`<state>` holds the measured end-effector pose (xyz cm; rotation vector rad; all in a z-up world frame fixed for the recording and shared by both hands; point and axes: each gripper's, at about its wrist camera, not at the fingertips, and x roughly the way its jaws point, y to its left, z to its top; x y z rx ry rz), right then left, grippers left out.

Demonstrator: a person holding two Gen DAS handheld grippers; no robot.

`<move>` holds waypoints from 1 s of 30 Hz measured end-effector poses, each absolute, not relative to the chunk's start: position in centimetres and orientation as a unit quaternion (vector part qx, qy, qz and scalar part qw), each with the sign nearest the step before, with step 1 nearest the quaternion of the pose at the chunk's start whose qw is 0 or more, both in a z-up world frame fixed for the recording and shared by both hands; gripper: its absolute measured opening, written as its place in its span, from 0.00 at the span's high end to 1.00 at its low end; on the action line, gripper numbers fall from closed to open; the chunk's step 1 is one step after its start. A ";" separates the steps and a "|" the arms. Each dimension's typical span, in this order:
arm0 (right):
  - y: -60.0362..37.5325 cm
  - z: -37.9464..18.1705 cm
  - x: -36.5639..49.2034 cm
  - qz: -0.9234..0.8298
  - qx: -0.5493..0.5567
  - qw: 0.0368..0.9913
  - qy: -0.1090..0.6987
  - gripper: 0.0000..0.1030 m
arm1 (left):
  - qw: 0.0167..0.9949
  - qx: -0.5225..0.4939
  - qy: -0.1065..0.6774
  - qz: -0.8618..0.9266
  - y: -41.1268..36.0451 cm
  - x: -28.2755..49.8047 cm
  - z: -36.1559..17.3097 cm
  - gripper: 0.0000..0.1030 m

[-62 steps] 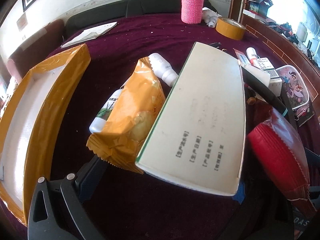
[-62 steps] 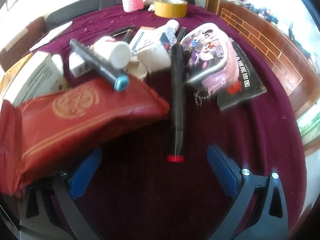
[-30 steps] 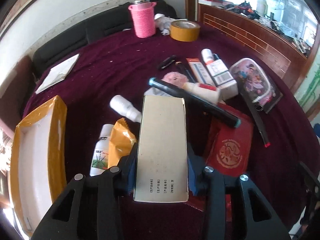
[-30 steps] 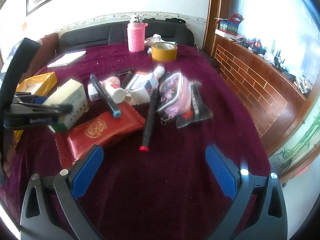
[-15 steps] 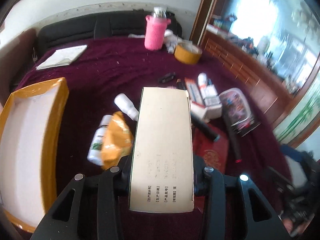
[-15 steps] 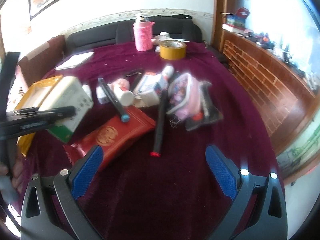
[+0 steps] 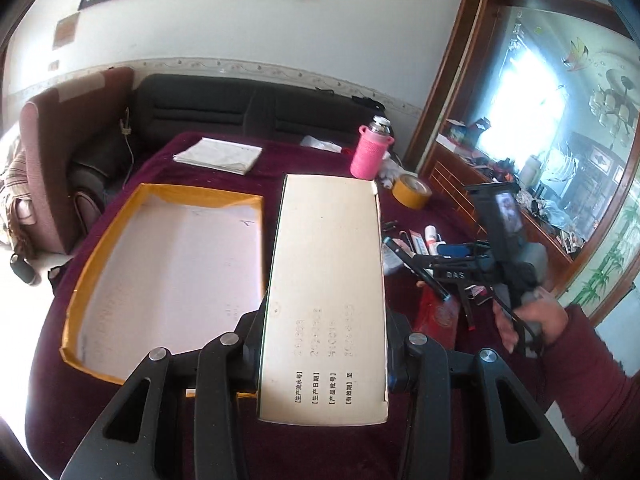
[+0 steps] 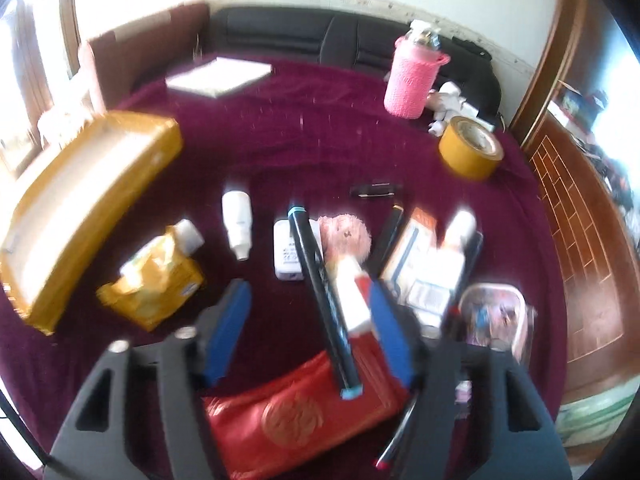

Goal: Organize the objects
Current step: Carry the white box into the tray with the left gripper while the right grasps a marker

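Observation:
My left gripper [image 7: 325, 320] is shut on a long cream box [image 7: 326, 272] with a green edge, held in the air beside the yellow-rimmed tray [image 7: 100, 264]. The tray's white floor is bare. Over the pile of small items hangs my right gripper [image 8: 308, 286], its blue pads [image 8: 230, 332] closing. A black pen with teal ends [image 8: 320, 300] and a white-and-red tube [image 8: 354, 300] lie between the jaws, and the pads touch neither. In the left wrist view a hand holds the right gripper [image 7: 424, 264] at the right.
On the maroon cloth lie an orange snack bag [image 8: 156, 284], a white bottle [image 8: 238, 224], a red pouch [image 8: 304, 408], a cartoon tin [image 8: 492, 316], a tape roll [image 8: 470, 148], a pink-sleeved bottle [image 8: 412, 80] and a paper stack [image 8: 220, 74]. A dark sofa stands behind.
The left gripper rose and swung left with the box, bringing the tray close. The right gripper moved in over the pile and its jaws narrowed around the pen.

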<state>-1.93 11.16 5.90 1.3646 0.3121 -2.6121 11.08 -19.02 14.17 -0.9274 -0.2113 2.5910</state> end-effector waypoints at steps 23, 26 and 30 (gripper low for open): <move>8.1 10.4 -1.9 -0.855 0.480 0.191 -0.034 0.88 | 0.145 -0.320 -0.043 0.935 -23.7 4.9 15.5 0.64; 4.7 10.7 -3.1 -0.838 0.490 0.231 -0.069 0.88 | 0.133 -0.351 -0.038 0.926 -23.9 0.6 15.0 0.64; -1.7 8.8 -7.5 -0.804 0.519 0.263 -0.124 0.88 | 0.090 -0.384 -0.017 0.919 -23.9 -4.7 12.5 0.64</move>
